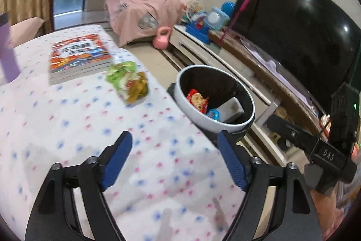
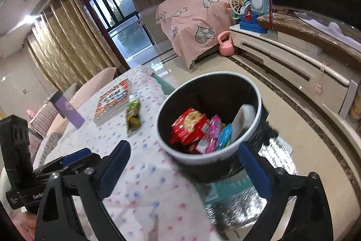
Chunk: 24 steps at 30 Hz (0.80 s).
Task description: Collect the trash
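A white-rimmed trash bin (image 1: 246,96) with a black liner stands beside the table's edge; it also shows in the right wrist view (image 2: 259,103). Inside lie a red snack wrapper (image 2: 190,124), pink and blue wrappers (image 2: 220,134) and a white piece (image 2: 244,115). A green and yellow snack wrapper (image 1: 128,81) lies on the dotted tablecloth (image 1: 79,119) next to a book; it also shows in the right wrist view (image 2: 133,114). My left gripper (image 1: 174,159) is open and empty above the cloth. My right gripper (image 2: 183,169) is open and empty, just in front of the bin.
A colourful book (image 1: 79,55) and a purple box (image 1: 8,53) lie on the table. A TV (image 1: 300,31) stands on a long cabinet (image 2: 293,60) at the right with toys (image 1: 203,19). A pink kettlebell (image 2: 225,44) sits on the floor.
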Each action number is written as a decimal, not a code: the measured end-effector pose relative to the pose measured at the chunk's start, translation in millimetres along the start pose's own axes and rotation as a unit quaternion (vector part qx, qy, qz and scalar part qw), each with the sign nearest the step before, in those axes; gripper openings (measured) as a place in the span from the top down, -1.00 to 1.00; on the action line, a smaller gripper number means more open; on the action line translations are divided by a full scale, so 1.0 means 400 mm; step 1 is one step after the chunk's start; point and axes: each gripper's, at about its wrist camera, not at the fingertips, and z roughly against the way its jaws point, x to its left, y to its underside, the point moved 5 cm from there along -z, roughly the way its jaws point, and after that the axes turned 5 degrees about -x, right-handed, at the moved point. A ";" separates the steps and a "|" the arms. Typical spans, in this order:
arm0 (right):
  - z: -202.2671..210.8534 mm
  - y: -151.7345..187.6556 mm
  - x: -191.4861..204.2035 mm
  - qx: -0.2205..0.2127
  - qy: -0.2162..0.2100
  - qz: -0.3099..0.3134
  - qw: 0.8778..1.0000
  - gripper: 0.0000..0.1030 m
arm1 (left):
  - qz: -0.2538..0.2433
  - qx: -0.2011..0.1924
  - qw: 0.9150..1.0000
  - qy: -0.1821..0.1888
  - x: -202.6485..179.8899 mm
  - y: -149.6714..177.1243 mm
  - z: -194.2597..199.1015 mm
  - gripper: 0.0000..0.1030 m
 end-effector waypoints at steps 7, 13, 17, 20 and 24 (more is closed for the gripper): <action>0.054 0.079 0.074 -0.021 0.001 0.017 1.000 -0.98 | 0.011 -0.038 0.999 -0.030 0.066 0.065 0.116 -0.71; 0.136 0.087 0.154 -0.075 0.009 0.056 0.996 -0.98 | -0.010 -0.096 0.994 -0.058 0.077 0.076 0.233 -0.74; 0.228 0.080 0.201 -0.154 0.028 0.087 0.984 -1.00 | -0.006 -0.143 0.987 -0.076 0.089 0.084 0.300 -1.00; 0.253 0.097 0.219 -0.181 0.044 0.103 0.977 -1.00 | -0.011 -0.166 0.981 -0.098 0.093 0.105 0.324 -1.00; 0.253 0.130 0.220 -0.200 0.077 0.116 0.970 -1.00 | -0.026 -0.175 0.976 -0.125 0.088 0.137 0.326 -1.00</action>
